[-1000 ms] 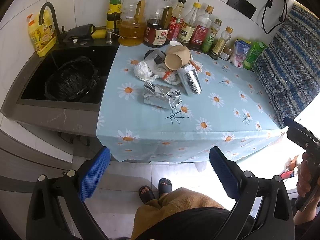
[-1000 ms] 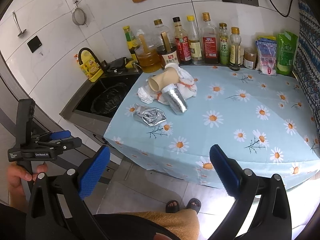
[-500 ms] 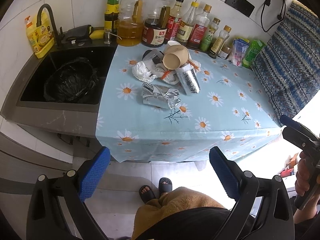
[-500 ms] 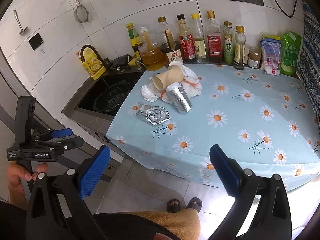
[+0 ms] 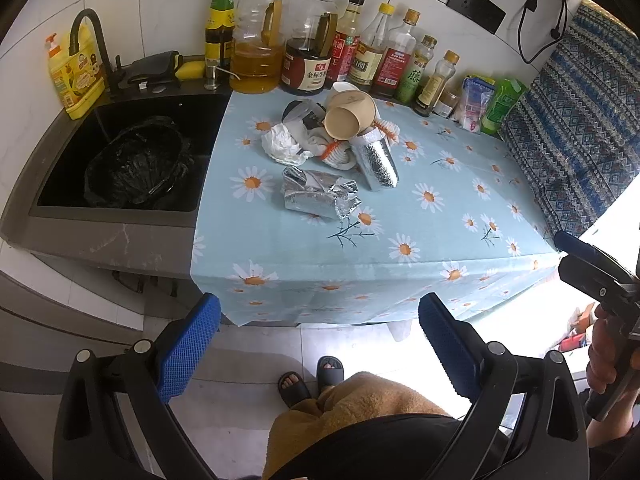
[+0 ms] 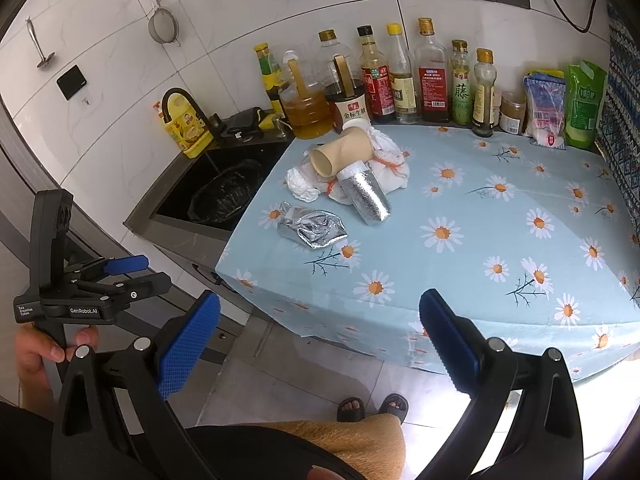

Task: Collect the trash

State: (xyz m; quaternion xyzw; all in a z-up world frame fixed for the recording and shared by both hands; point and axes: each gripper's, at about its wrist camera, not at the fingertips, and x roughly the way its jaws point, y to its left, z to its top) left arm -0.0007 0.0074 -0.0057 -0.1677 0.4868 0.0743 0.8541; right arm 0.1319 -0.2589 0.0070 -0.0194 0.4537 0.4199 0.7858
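A pile of trash lies at the back of the daisy tablecloth (image 5: 440,240): a tan paper cup (image 5: 348,118) on its side, a silver foil sleeve (image 5: 378,160), a crumpled foil bag (image 5: 320,196), a crumpled white tissue (image 5: 282,144) and a white cloth with orange trim (image 5: 336,154). The right wrist view shows the same cup (image 6: 340,152), sleeve (image 6: 366,196), foil bag (image 6: 314,226) and tissue (image 6: 300,182). My left gripper (image 5: 319,312) is open and holds nothing, well short of the table's front edge. My right gripper (image 6: 319,308) is likewise open, off the front left corner.
A black bin bag (image 5: 138,164) lines the dark sink (image 5: 116,212) left of the table. Oil and sauce bottles (image 5: 308,48) line the back wall, with packets (image 5: 476,104) at the back right. A patterned cloth (image 5: 572,132) hangs on the right. A person's sandalled feet (image 5: 312,376) stand below.
Both views have shifted slightly, with the table drifting a little in each. The trash has not moved and both grippers stay open.
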